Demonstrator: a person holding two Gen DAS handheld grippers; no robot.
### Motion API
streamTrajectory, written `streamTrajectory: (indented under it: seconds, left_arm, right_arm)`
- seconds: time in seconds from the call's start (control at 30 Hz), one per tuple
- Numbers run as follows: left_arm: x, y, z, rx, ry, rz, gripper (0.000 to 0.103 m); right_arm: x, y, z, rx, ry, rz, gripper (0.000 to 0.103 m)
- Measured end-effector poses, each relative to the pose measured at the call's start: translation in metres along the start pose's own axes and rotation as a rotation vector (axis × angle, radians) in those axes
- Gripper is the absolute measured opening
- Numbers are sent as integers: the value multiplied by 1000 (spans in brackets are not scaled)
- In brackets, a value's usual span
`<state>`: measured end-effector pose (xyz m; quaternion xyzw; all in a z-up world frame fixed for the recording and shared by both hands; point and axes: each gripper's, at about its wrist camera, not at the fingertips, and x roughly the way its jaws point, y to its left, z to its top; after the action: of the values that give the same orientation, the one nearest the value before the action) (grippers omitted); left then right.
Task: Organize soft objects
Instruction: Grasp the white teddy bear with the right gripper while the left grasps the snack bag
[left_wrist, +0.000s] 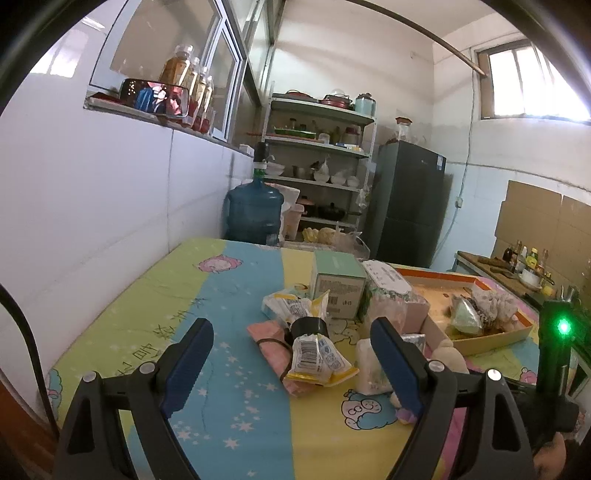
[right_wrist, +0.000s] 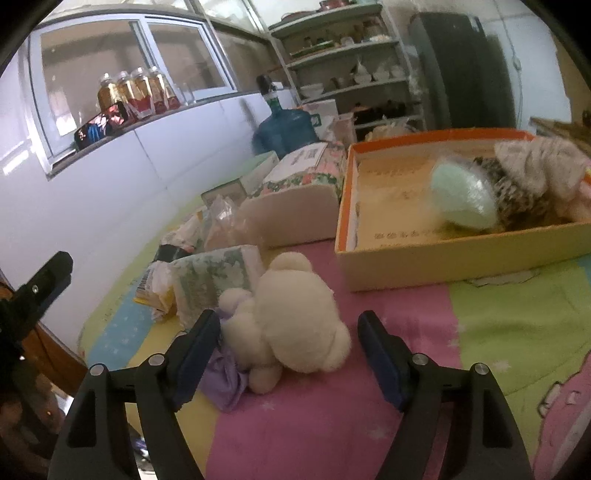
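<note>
Pink cloth ahead of the right gripper lies clear; the plush bear blocks twelve o'clock, the cardboard box two o'clock.

A home kitchen: crockery shelves, fridge (water jug beside), condiment counter.

White tiled walls; sliding-glass window at ten o'clock, bottles on its sill. Open shelving unit with crockery at twelve o'clock, blue water jug beside, dark refrigerator at one o'clock. Barred, daylit window at two o'clock.
</note>
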<state>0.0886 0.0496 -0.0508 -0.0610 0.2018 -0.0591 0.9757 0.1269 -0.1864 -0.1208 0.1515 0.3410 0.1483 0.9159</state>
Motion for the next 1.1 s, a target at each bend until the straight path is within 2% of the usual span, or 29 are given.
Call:
streamTrajectory:
  seconds: [0.17,0.2,0.23,0.27,0.37,0.43,0.47,0.53,0.8,1.1]
  left_arm:
    - [5,0,-3,0,13,-2,87]
    - [6,-1,-4,1,17,-3,87]
    - [7,-1,-5,4,20,-3,87]
    - [8,-2,-5,7,24,-4,87]
    - [11,-4,-7,19,38,-3,87]
    - [14,-5,-8,20,47,-2,87]
    - [16,-6,-8,19,52,1,87]
    - [20,-7,-7,20,60,2,87]
    - [56,-18,0,61,101,36,87]
    - [98,-21,-4,90,182,78,70]
  right_arm:
    - [2,2,1,-12,2,5,78]
    - [2,3,1,-17,1,6,75]
    - [1,3,0,-18,1,18,64]
    - [-1,4,0,-15,0,40,64]
    - [-6,9,-1,-34,-18,31,58]
    - [-14,10,-1,-36,-41,42,47]
    - [-19,9,0,-33,-49,48,45]
    - [-29,7,1,-29,-71,61,33]
    - [-49,5,5,-34,-119,87,33]
    - [-64,7,8,-56,-166,94,33]
